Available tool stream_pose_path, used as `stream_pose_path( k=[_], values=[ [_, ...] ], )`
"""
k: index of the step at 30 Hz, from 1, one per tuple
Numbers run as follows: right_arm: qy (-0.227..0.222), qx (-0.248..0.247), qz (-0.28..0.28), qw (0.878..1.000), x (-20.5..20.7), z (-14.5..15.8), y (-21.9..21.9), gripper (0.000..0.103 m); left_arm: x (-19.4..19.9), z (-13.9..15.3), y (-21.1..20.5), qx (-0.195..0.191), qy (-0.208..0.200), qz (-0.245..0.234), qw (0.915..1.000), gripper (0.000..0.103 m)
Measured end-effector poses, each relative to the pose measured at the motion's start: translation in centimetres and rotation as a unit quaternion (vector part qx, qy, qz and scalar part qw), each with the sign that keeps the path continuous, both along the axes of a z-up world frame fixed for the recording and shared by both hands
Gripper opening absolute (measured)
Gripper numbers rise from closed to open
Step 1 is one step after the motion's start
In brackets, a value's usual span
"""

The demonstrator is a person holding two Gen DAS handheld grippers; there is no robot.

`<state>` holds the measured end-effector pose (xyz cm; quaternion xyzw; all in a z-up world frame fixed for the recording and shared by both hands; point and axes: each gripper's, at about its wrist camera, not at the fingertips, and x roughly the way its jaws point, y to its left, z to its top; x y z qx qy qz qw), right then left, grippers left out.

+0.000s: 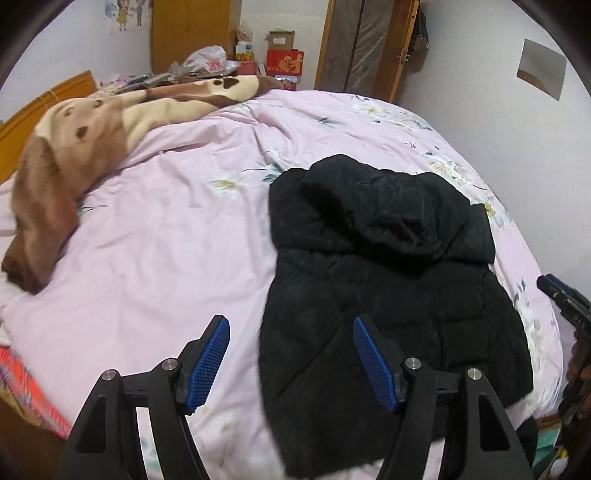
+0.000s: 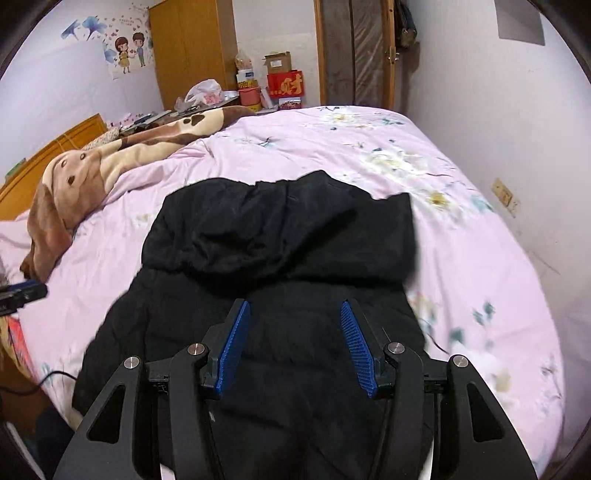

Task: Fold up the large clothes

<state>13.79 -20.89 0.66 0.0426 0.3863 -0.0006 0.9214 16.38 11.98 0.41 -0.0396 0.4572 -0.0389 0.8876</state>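
Note:
A black padded hooded jacket (image 1: 388, 288) lies flat on the pink floral bed cover (image 1: 166, 240), its hood (image 1: 391, 206) folded over the upper body at the far end. My left gripper (image 1: 291, 325) is open and empty, above the jacket's near left edge. The right gripper shows at the right edge of the left wrist view (image 1: 565, 295). In the right wrist view the jacket (image 2: 280, 251) fills the middle. My right gripper (image 2: 295, 310) is open and empty above the jacket's lower body. The left gripper's tip shows at the left edge (image 2: 22, 291).
A brown and cream blanket (image 1: 74, 147) is bunched at the bed's far left by the wooden headboard (image 1: 44, 107). Boxes and bags (image 1: 280, 59) stand beyond the bed beside a wardrobe (image 1: 188, 33). A wall (image 2: 498, 129) runs along the bed's right side.

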Motion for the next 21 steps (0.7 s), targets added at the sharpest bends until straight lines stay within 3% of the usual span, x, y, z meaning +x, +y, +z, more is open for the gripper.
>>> stream_pose_path(
  k=[6, 8, 10, 12, 18, 21],
  values=[
    [-0.016, -0.009, -0.011, 1.000, -6.1, 1.6, -2.1, 0.052, -7.4, 1.0, 3.9, 0.016, 0.005, 0.006, 0.9998, 0.069],
    [-0.018, -0.013, -0.013, 1.000, -7.5, 1.8, -2.5, 0.052, -9.2, 1.4, 5.1, 0.023, 0.006, 0.012, 0.9997, 0.070],
    [-0.020, -0.014, -0.011, 1.000, -8.6, 1.6, -2.7, 0.053, -10.6, 1.4, 6.0, 0.040, 0.011, 0.020, 0.9989, 0.077],
    [-0.016, -0.016, -0.016, 1.000, -9.6, 0.8, -2.9, 0.053, -11.1, 0.6, 5.7, 0.043, 0.014, 0.006, 0.9990, 0.077],
    [0.015, 0.002, -0.040, 0.999, -11.4, -3.3, -3.9, 0.056, -10.2, -5.1, 3.5, -0.037, 0.050, 0.002, 0.9981, 0.077],
    [0.026, -0.011, -0.050, 0.998, -12.3, -5.2, -4.1, 0.058, -9.8, -7.9, 2.0, -0.073, 0.070, 0.000, 0.9949, 0.077]
  ],
)
